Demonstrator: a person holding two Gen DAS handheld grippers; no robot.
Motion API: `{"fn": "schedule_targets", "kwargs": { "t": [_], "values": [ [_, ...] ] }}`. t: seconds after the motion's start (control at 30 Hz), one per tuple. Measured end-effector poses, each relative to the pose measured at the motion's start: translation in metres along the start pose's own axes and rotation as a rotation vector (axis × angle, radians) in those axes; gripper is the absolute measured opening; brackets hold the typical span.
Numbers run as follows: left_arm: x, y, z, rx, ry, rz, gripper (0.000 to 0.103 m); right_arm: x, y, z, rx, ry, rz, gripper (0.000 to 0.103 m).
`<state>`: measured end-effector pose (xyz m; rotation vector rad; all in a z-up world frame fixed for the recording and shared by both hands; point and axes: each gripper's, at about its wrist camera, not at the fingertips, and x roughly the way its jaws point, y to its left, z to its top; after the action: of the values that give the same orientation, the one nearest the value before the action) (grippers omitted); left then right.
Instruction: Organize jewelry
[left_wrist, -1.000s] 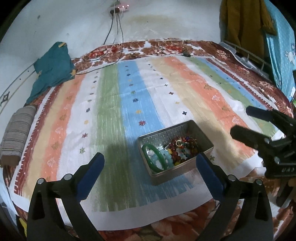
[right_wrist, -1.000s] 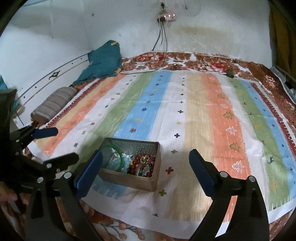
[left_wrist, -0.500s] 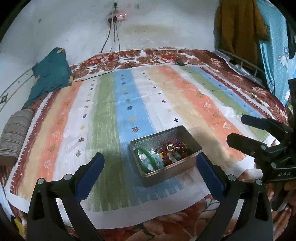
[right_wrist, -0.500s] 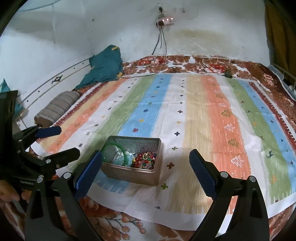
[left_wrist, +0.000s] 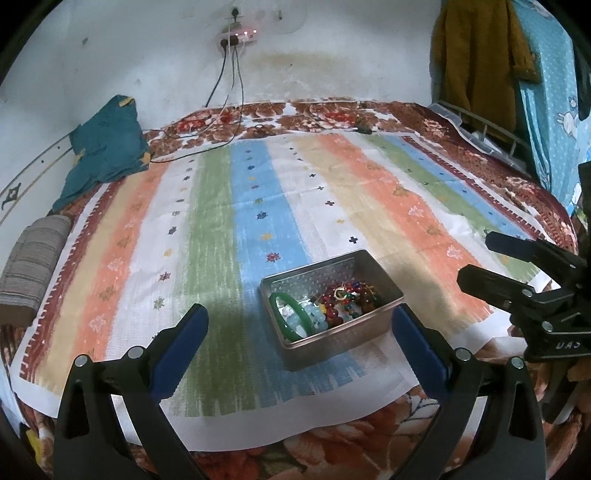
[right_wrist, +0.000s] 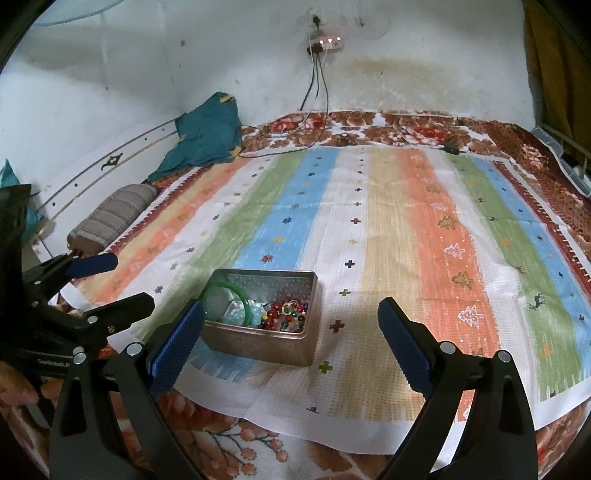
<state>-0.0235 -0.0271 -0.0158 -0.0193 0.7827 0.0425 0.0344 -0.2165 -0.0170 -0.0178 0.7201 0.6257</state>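
- Left claw (left_wrist: 297, 341) is hovering spread wide and empty, framing the metal tin (left_wrist: 334, 334), likely lining up a reach.
- Right claw (right_wrist: 291, 338) is hanging spread too, gripping nothing, just right of the tin.
- Green bangle (left_wrist: 286, 314) and beaded bracelets (left_wrist: 349, 295) are lying heaped together inside the tin on the striped bed cover (left_wrist: 221, 221).
- Jewelry gathered in the tin fits either pre-sorting or collected.

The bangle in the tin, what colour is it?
Green. The bangle leans inside the metal tin, clearest in the left wrist view.
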Motion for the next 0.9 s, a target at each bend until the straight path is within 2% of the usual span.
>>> {"fn": "schedule_targets", "kwargs": {
  "t": [0.9],
  "values": [
    [0.0034,-0.0064,-0.0023,0.022,0.024,-0.005,0.097,0.0015,0.004,0.001,-0.002,0.016,0.002,0.098]
  ]
}}
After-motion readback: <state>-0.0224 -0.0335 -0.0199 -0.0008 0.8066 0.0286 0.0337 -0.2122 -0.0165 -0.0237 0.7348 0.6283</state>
